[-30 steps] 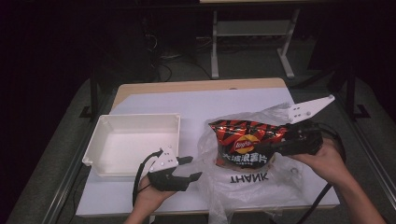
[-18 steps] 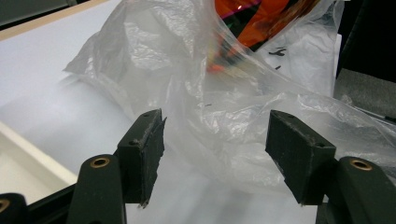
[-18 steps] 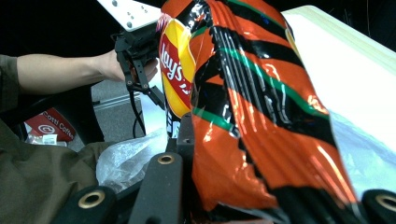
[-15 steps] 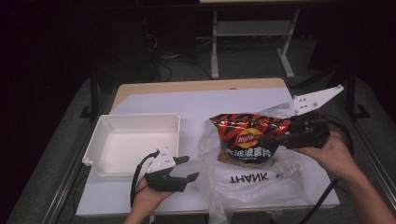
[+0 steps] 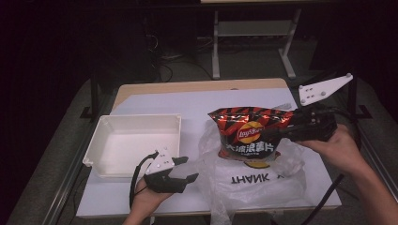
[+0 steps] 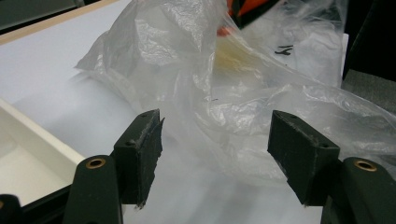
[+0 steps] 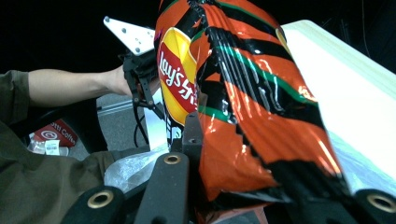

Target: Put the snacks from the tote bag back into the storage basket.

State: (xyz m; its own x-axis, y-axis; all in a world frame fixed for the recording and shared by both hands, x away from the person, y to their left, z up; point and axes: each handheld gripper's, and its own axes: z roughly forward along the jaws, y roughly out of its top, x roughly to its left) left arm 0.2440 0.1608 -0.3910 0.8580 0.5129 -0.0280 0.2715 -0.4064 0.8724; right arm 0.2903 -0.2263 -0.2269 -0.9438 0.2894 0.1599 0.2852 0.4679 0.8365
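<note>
An orange-and-black Lay's chip bag (image 5: 248, 133) hangs upright above a crumpled clear plastic bag (image 5: 253, 187) printed "THANK". My right gripper (image 5: 274, 133) comes in from the right and is shut on the chip bag's side. In the right gripper view its jaws pinch the chip bag (image 7: 243, 93) and have just been closing on it. My left gripper (image 5: 187, 169) rests low at the front left, open, its jaws having just widened. In the left gripper view the plastic bag (image 6: 243, 102) lies just ahead of the left gripper (image 6: 219, 154), untouched by the pads.
A white empty tray (image 5: 138, 117) sits on the white table sheet at the left, close behind my left hand; its rim (image 6: 28, 144) shows in the left gripper view. Dark floor and a metal stand lie beyond the table's far edge.
My right gripper has risen with the chip bag, drawing it up from the plastic bag. The left hand has stayed where it was.
</note>
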